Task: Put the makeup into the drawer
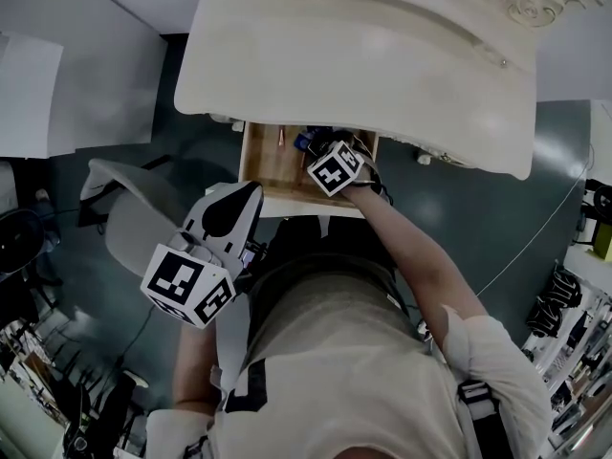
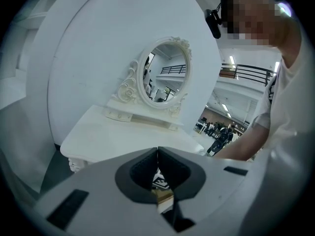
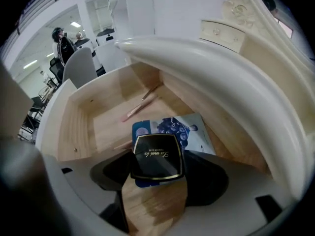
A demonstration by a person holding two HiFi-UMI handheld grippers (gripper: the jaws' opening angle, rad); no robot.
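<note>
"Where's the makeup?"
"My right hand-held gripper (image 3: 157,168) clamps the black compact (image 3: 157,155) above the open drawer (image 3: 81,127), over a blue packet (image 3: 191,129) beside a pink pencil (image 3: 140,105)."
"Obstructions?"
"The tabletop (image 3: 221,77) overhangs the drawer. My left hand-held gripper (image 2: 157,154) is closed, empty."

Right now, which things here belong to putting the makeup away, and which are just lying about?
Job: black compact, gripped by the right gripper; open wooden drawer; blue packet and pink pencil lying inside.
Lying about: oval mirror; grey chair; left gripper, shut, empty.
</note>
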